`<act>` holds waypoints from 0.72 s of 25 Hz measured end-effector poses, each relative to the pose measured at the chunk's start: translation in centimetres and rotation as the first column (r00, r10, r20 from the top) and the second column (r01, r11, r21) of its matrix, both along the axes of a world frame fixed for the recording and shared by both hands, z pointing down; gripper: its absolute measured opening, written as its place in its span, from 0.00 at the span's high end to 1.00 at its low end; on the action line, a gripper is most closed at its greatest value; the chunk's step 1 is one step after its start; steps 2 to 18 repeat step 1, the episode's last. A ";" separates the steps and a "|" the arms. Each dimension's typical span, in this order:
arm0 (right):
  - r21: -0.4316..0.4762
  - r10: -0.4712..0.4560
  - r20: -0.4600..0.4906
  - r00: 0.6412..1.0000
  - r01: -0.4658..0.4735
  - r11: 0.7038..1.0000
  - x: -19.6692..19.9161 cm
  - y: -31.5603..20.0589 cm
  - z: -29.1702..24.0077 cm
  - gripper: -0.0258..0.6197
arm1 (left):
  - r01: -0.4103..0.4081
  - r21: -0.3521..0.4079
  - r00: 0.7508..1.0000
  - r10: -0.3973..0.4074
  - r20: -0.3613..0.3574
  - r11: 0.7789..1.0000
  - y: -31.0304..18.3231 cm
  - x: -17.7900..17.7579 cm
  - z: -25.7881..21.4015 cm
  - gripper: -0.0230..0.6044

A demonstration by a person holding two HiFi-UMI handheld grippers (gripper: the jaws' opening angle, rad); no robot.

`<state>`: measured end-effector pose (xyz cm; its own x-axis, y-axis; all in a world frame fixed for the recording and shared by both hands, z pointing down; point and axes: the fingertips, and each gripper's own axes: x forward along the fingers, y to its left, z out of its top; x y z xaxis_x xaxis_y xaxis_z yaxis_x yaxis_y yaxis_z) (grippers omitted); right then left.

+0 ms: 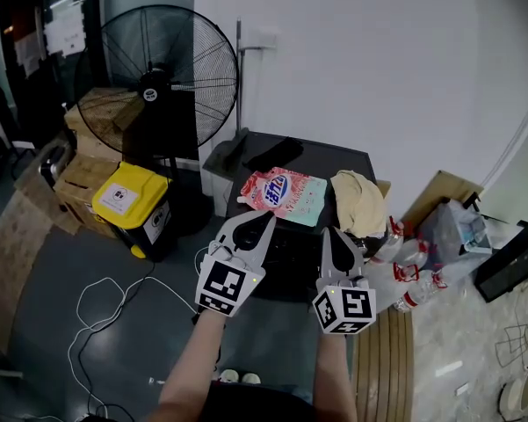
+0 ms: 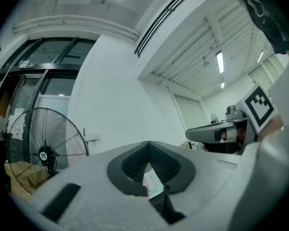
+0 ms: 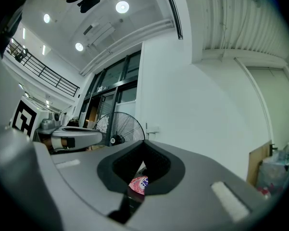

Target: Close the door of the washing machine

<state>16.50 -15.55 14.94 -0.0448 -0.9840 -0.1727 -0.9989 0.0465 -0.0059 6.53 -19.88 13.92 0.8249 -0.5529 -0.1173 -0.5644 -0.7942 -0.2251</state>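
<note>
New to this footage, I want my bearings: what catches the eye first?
The left gripper and right gripper, both shut and empty, fill the head view's foreground before the dark washing machine. On its top lie a pink detergent pouch and a beige cloth; a big black floor fan stands at upper left.

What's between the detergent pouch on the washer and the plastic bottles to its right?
A crumpled beige cloth lies on the washer, between the pouch and the bottles. The head view shows it.
</note>
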 end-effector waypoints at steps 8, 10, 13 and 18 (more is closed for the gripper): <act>-0.001 -0.001 0.000 1.000 0.001 1.000 0.0 -0.1 0.0 0.94 | 0.001 -0.001 1.000 -0.001 0.000 1.000 -0.1 0.0 0.0 0.97; -0.001 -0.001 0.000 1.000 0.001 1.000 0.0 -0.1 0.0 0.94 | 0.001 -0.001 1.000 -0.001 0.000 1.000 -0.1 0.0 0.0 0.97; -0.001 -0.001 0.000 1.000 0.001 1.000 0.0 -0.1 0.0 0.94 | 0.001 -0.001 1.000 -0.001 0.000 1.000 -0.1 0.0 0.0 0.97; -0.001 -0.001 0.000 1.000 0.001 1.000 0.0 -0.1 0.0 0.94 | 0.001 -0.001 1.000 -0.001 0.000 1.000 -0.1 0.0 0.0 0.97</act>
